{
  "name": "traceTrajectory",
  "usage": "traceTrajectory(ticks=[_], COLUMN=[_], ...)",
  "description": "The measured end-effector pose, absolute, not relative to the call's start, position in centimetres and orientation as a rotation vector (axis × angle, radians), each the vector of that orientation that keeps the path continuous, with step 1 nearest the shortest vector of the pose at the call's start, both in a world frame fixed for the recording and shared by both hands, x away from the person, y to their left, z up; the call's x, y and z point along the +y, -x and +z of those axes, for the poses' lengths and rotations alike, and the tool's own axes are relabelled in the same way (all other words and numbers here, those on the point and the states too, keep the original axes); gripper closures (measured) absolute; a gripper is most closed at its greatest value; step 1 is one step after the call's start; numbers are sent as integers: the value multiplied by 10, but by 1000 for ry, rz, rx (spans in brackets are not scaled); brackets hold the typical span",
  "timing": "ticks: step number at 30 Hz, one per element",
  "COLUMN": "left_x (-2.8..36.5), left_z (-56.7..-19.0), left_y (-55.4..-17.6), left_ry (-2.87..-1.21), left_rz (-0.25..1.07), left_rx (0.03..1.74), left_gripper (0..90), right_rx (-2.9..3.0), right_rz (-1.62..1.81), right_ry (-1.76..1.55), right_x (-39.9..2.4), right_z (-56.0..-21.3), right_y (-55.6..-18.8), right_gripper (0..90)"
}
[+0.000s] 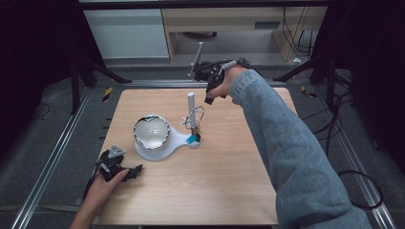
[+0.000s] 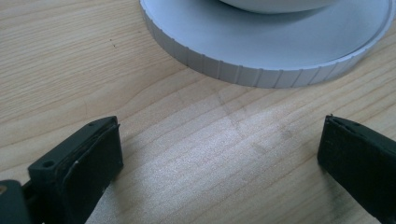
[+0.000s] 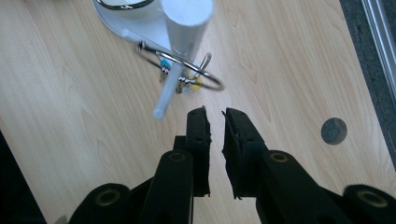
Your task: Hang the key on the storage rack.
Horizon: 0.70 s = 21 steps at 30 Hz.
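Note:
A white stand (image 1: pixel 179 138) in the middle of the table carries a shiny metal bowl (image 1: pixel 151 132) and an upright white post (image 1: pixel 190 102) with a wire ring (image 1: pixel 196 118) hung on it. My right gripper (image 1: pixel 209 98) hangs in the air beyond the post, pointing down at the table. In the right gripper view its jaws (image 3: pixel 216 116) stand a narrow gap apart with nothing between them, just short of the ring (image 3: pixel 205 81) and post (image 3: pixel 184 23). My left gripper (image 1: pixel 136 171) rests on the table at the front left, open (image 2: pixel 219 154), facing the stand's ribbed rim (image 2: pixel 261 74).
A thin white rod (image 3: pixel 168 91) slants down from the ring. A small teal piece (image 1: pixel 191 139) sits at the post's foot. The wooden table (image 1: pixel 229 181) has a round hole (image 3: pixel 334 130) near its edge. Metal rails run along both sides.

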<state>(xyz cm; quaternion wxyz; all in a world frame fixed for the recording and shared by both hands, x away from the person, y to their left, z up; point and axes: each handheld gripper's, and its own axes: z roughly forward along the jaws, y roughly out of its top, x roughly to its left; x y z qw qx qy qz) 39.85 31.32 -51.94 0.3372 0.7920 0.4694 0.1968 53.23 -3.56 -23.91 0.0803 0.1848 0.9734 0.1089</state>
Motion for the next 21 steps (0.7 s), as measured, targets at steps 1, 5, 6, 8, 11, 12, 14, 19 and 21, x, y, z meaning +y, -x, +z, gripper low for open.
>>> traceTrajectory(ticks=[1,5,6,8,11,12,14,19,21], left_x=[313,313,313,313,313,313,313,313,313], left_z=[-519,-519,-520,-519,-519,-519,-519,-520,-520], left_y=[-398,-398,-399,-398,-398,-398,-398,-398,-399], left_ry=[-2064,-2065,-2063,-2064,-2064,-2064,-2065,-2059,-2058], left_rz=[513,513,513,513,513,513,513,513,513], left_rx=[1224,1224,1223,1224,1224,1224,1225,1226,1224], left_gripper=[0,0,0,0,0,0,0,0,0], right_rx=[2905,2877,2872,2862,2849,2847,2843,2821,2817], right_rz=[326,332,335,332,330,335,329,327,323], right_ry=[-557,-591,-599,-611,-631,-635,-645,-684,-682], right_x=[-38,-49,-51,-56,-62,-64,-67,-75,-78], right_z=[-239,-240,-241,-243,-246,-247,-249,-254,-256], right_y=[-533,-534,-535,-535,-537,-537,-538,-541,-541], right_gripper=[787,730,710,651,587,572,534,428,382])
